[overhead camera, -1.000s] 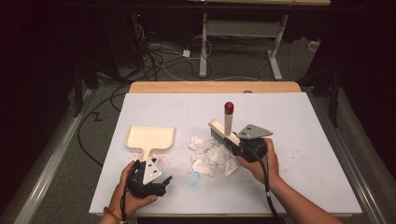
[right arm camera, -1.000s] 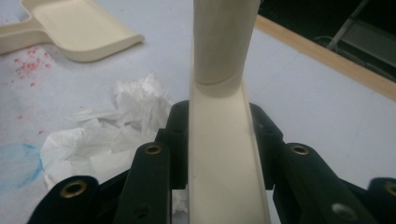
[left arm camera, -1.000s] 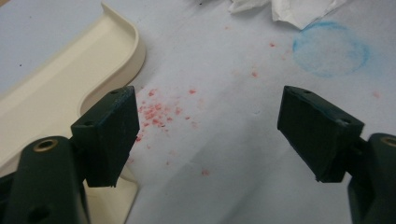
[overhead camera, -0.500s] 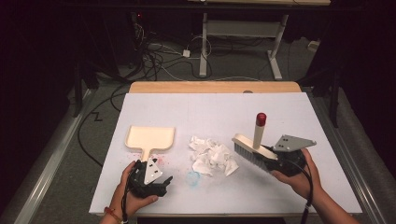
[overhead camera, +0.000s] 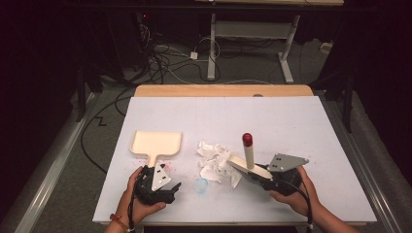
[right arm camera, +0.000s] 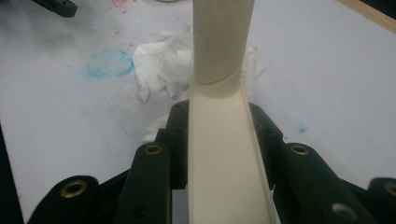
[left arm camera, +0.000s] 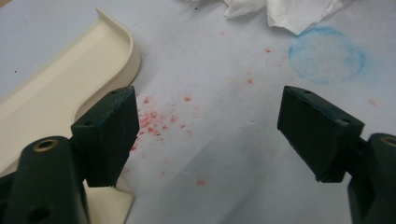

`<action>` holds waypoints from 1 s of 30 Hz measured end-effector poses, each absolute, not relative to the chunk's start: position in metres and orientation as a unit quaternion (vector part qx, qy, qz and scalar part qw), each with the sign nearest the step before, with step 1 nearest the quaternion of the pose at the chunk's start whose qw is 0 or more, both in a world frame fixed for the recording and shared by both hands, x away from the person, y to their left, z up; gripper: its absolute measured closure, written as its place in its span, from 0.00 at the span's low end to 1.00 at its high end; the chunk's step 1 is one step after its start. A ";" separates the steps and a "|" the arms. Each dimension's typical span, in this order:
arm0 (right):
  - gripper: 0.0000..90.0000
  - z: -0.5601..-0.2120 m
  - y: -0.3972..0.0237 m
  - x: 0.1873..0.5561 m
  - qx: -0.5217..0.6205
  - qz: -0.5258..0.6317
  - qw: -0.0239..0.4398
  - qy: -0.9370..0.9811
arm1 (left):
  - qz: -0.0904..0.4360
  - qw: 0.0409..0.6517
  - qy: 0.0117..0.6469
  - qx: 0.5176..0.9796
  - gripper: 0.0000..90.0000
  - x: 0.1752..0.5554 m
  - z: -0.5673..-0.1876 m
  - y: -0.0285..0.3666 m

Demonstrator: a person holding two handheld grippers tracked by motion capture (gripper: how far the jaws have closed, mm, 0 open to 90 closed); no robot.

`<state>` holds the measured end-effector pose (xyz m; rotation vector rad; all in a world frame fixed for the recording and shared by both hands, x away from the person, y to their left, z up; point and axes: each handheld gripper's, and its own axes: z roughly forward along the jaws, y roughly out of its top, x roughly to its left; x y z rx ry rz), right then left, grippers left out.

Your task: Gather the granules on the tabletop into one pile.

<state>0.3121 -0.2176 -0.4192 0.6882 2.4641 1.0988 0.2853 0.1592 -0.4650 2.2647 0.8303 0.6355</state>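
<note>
High view: right gripper (overhead camera: 260, 177) clamps brush (overhead camera: 248, 160) (beside tissues (overhead camera: 216, 160)).

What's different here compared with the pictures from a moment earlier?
The right gripper, clamped on the brush, swung out to the right, then came back against the paper scraps. The left gripper, jaws open, stayed by the dustpan, which hasn't moved.

free: far table (overhead camera: 272, 116) | blocked: paper wads (overhead camera: 216, 160), dustpan (overhead camera: 156, 143)
</note>
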 end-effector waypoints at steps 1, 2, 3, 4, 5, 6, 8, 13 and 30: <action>0.75 -0.419 -0.215 0.314 0.239 0.387 0.179 0.872 | 0.241 0.318 0.315 0.861 0.22 0.285 -0.465 0.160; 0.75 -0.419 -0.210 0.315 0.245 0.392 0.182 0.868 | 0.241 0.319 0.316 0.860 0.22 0.285 -0.465 0.160; 0.75 -0.419 -0.207 0.316 0.247 0.396 0.184 0.865 | 0.241 0.319 0.316 0.860 0.22 0.285 -0.465 0.161; 0.75 -0.417 -0.205 0.317 0.242 0.394 0.190 0.866 | 0.242 0.319 0.316 0.860 0.22 0.284 -0.465 0.161; 0.75 -0.416 -0.202 0.317 0.247 0.398 0.195 0.861 | 0.241 0.320 0.317 0.860 0.22 0.284 -0.465 0.162; 0.75 -0.415 -0.202 0.319 0.245 0.402 0.195 0.861 | 0.241 0.319 0.316 0.860 0.22 0.284 -0.465 0.162; 0.75 -0.411 -0.202 0.320 0.246 0.409 0.195 0.857 | 0.243 0.320 0.317 0.859 0.22 0.283 -0.465 0.163; 0.75 -0.409 -0.211 0.320 0.255 0.429 0.189 0.846 | 0.242 0.321 0.318 0.859 0.22 0.283 -0.465 0.163; 0.75 -0.414 -0.271 0.309 0.264 0.366 0.141 0.881 | 0.236 0.315 0.311 0.865 0.22 0.285 -0.466 0.157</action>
